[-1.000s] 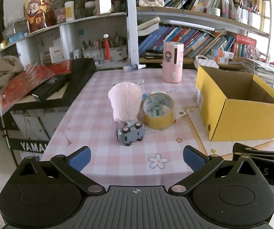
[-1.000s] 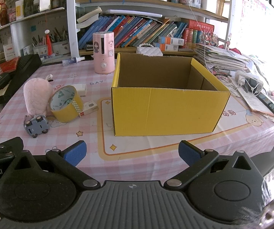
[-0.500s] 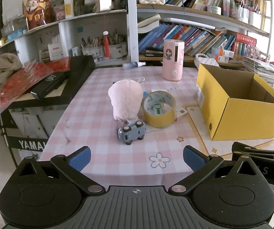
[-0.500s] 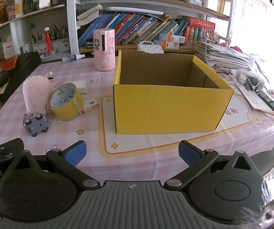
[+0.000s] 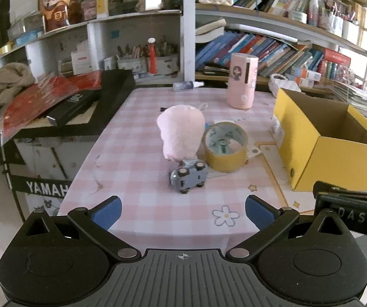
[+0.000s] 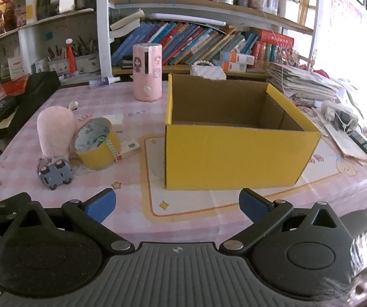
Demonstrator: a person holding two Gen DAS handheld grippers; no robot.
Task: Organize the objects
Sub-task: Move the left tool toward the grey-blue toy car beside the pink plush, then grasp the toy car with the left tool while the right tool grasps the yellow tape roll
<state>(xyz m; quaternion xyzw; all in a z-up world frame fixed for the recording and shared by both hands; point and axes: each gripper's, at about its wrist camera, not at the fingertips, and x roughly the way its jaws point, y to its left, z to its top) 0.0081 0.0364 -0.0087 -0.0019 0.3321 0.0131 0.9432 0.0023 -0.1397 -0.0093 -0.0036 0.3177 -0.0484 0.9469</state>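
A grey-blue toy car (image 5: 188,176) (image 6: 55,174) lies on its side on the pink checked tablecloth. Right behind it stands a fluffy pink plush (image 5: 179,131) (image 6: 54,133), with a wide yellow tape roll (image 5: 224,146) (image 6: 97,143) beside it. A small white-and-red box (image 6: 129,148) rests between the roll and the open yellow cardboard box (image 5: 329,143) (image 6: 234,138), whose visible inside looks bare. My left gripper (image 5: 182,209) is open, short of the car. My right gripper (image 6: 177,203) is open in front of the yellow box, holding nothing.
A pink cylindrical device (image 5: 241,81) (image 6: 147,73) stands at the table's back, a small bottle (image 6: 102,81) lying near it. A black keyboard case (image 5: 81,107) borders the table's left side. Papers and a charger (image 6: 342,115) lie right. Bookshelves (image 6: 209,41) rise behind.
Both grippers have eased slightly forward toward the table; the objects look a little nearer. Nothing on the table has moved.
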